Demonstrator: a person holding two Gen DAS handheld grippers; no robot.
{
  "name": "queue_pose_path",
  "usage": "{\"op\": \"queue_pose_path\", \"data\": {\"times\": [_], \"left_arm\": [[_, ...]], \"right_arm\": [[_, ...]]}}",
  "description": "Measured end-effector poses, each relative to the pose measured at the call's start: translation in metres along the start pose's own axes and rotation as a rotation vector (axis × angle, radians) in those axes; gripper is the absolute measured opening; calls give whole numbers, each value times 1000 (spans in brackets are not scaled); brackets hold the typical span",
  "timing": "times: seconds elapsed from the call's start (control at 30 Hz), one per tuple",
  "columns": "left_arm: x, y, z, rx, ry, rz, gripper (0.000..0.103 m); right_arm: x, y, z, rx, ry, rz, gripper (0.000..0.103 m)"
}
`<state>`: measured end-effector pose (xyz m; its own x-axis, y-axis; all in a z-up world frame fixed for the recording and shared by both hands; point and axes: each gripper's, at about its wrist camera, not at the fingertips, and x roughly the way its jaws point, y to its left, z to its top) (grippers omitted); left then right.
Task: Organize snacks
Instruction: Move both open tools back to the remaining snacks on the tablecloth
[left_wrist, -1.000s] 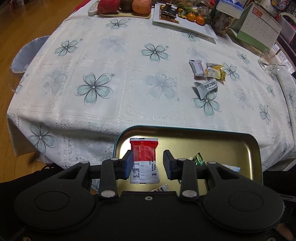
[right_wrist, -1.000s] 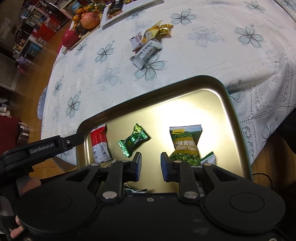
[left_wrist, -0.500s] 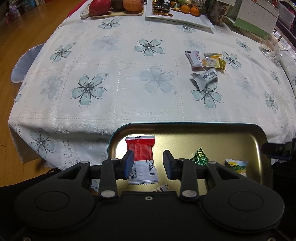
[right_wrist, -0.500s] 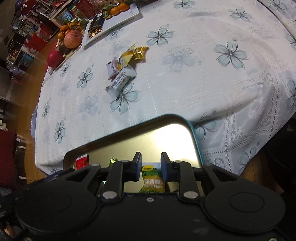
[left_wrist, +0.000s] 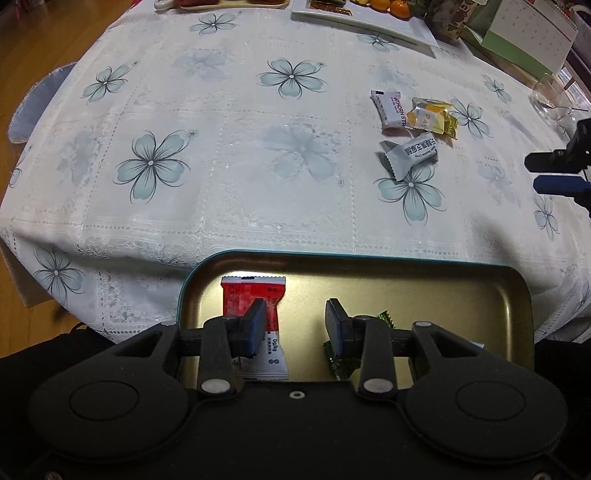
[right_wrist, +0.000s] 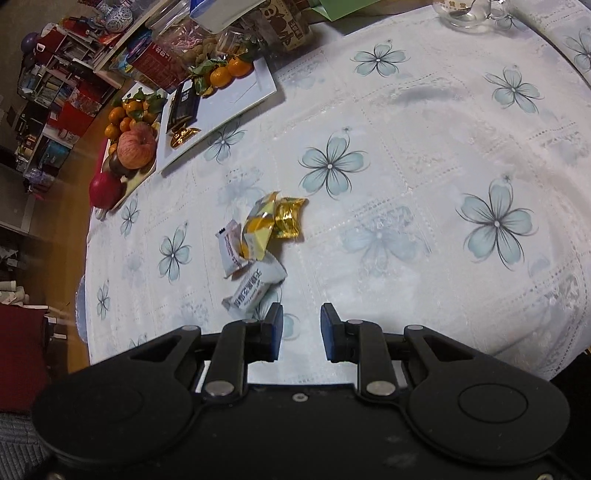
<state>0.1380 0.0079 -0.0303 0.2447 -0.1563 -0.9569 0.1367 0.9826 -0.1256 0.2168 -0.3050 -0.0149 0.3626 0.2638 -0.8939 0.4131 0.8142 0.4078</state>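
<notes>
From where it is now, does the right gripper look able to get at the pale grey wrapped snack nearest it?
Probably yes. The right gripper hangs empty, jaws apart, over bare tablecloth, with the grey snack just beyond its left finger. Nothing lies between them; the other wrappers sit beyond it.

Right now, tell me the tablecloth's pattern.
The tablecloth is white lace-look with pale blue flowers, clearest in the right wrist view.

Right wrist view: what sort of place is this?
Most likely a home dining room: a floral tablecloth, a fruit tray with an apple, and cluttered shelves behind.
</notes>
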Motion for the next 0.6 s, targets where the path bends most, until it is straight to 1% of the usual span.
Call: {"op": "queue_pose_path", "data": {"times": [0.17,0.3,0.43,0.53,0.6], "left_arm": [[3,-14,24,-8,-10,33,43],[2,-27,50,18,-37,42,43],[11,-41,85,56,-59,59,43],[23,-49,112,69,-66,57,43],[33,-52,129,65,-66,42,43]], "right_arm": [[21,13,34,3,14,-29,25],[38,19,61,10,34,-48,25],[51,21,81,31,52,-62,25],[52,16,86,80,74,-33,25],[53,9,86,128,93,-4,25]]}}
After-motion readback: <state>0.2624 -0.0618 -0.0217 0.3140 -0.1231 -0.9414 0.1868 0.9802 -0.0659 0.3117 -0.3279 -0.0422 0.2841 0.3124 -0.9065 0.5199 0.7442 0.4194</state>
